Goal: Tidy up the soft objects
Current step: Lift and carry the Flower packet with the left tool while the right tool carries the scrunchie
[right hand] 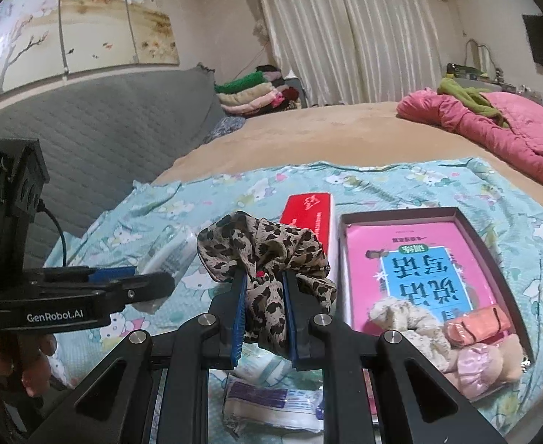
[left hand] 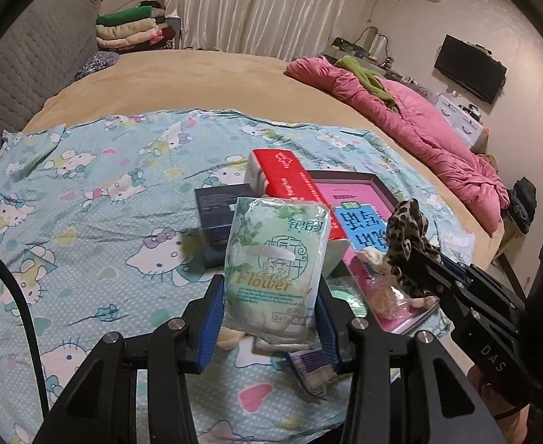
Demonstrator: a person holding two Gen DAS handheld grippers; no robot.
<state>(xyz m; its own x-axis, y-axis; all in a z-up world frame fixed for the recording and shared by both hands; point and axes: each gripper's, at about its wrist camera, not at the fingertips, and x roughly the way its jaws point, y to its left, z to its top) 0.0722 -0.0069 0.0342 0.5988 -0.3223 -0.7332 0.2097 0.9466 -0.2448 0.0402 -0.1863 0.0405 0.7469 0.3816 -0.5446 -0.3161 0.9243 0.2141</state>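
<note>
The left gripper clamps a glossy, pillowy tissue pack. The right gripper pinches a crumpled leopard-print scrunchie; a shallow rectangular box lies at three o'clock.

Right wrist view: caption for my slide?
Right tongs clamp a leopard-print scrunchie above the box.

The tissue pack is pale green with leaves. The scrunchie is leopard-print. The sheet is light blue with cartoon cats; the quilt is pink.
</note>
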